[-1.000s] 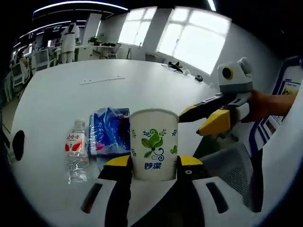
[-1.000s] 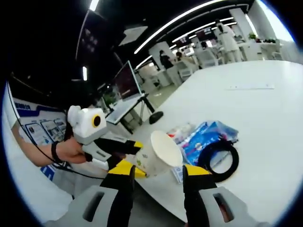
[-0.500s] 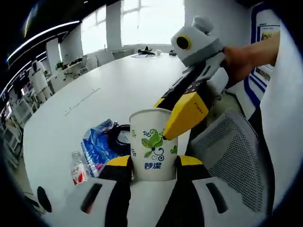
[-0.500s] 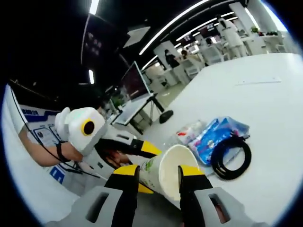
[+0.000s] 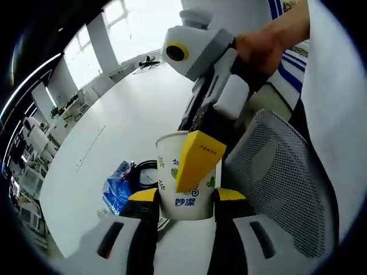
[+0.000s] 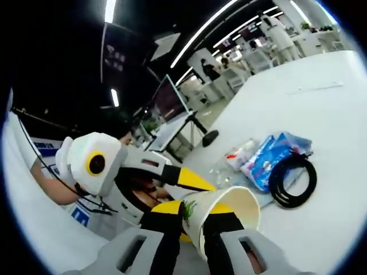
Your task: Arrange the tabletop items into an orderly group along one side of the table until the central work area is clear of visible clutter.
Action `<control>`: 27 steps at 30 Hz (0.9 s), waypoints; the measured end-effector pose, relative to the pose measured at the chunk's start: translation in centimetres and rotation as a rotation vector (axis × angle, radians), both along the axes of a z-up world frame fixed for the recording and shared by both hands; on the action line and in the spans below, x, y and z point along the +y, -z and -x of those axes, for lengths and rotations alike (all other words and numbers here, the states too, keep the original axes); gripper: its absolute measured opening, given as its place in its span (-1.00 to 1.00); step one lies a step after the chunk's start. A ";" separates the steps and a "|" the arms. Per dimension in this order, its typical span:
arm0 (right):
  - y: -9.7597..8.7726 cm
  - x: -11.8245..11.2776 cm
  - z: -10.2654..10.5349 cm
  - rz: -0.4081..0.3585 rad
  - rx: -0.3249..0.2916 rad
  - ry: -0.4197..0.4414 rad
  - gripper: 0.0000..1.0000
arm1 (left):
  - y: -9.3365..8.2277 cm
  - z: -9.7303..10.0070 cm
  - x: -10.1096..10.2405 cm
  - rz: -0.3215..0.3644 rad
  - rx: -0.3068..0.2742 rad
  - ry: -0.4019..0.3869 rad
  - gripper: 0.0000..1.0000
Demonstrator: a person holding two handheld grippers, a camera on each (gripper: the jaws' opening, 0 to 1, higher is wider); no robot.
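A white paper cup [image 5: 186, 172] with a green leaf print stands upright between the jaws of my left gripper [image 5: 186, 196], which is shut on its lower part. My right gripper [image 5: 198, 150] reaches in from the upper right; one yellow finger [image 5: 198, 161] lies against the cup's outer wall at the rim. In the right gripper view the cup [image 6: 229, 211] lies tilted, and my right gripper [image 6: 195, 216] is shut on its wall near the rim. The left gripper's yellow finger [image 6: 192, 179] shows just behind the cup.
On the white table [image 6: 327, 114] lie a blue packet [image 6: 274, 152], a black cable coil [image 6: 293, 180] and a small water bottle [image 6: 236, 157], close together. A grey mesh chair [image 5: 275, 172] stands beside the table edge. People stand far off in the room.
My right gripper has closed in on the cup and its jaws have narrowed onto the cup's wall. Both views have swung round; the cup stays in my left gripper.
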State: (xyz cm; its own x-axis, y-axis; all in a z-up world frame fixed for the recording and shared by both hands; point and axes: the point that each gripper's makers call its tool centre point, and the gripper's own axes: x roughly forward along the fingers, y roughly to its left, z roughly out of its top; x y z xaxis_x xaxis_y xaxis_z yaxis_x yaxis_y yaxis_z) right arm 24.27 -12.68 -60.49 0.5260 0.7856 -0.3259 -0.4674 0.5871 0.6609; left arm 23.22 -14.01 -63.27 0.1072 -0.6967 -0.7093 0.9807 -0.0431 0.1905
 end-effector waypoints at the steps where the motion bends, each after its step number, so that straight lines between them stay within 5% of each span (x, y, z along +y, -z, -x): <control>1: -0.1 0.1 0.1 -0.009 0.001 -0.001 -0.89 | 0.0 0.0 0.0 -0.001 0.001 0.003 -0.27; 27: -0.2 -2.0 0.2 -0.065 0.017 0.144 -1.00 | 1.4 -0.5 0.1 0.041 0.088 -0.127 -0.31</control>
State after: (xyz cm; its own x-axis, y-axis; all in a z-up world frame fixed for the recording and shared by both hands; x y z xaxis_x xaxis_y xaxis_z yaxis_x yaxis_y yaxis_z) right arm 24.03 -14.69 -60.31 0.6298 0.7221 -0.2863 -0.3697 0.6028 0.7071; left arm 23.76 -13.88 -64.67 0.1354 -0.7101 -0.6910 0.9907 0.0888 0.1029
